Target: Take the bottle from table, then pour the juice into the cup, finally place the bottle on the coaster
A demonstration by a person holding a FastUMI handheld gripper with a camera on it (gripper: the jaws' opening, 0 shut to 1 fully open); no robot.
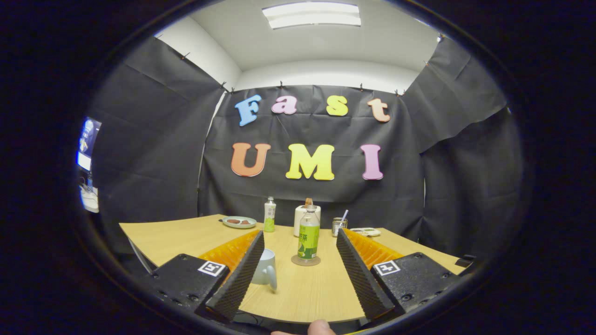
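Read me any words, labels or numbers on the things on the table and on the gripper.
Bottle on the coaster: green label, print too small to read.
Rear bottle: label too blurred to read.
Can: nothing legible.
Gripper, open, bottle ahead of its fingers: square pattern tags, no words or numbers.

Matt wood-grain table (186, 237), clear plastic bottle (308, 237)

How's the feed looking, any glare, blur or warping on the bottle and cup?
Gripper view: even overhead light from the ceiling panel, only soft shadows; the green-labelled clear plastic bottle on its round coaster is sharp; fisheye bends the wooden table edge; the open claw partly hides the pale blue mug.
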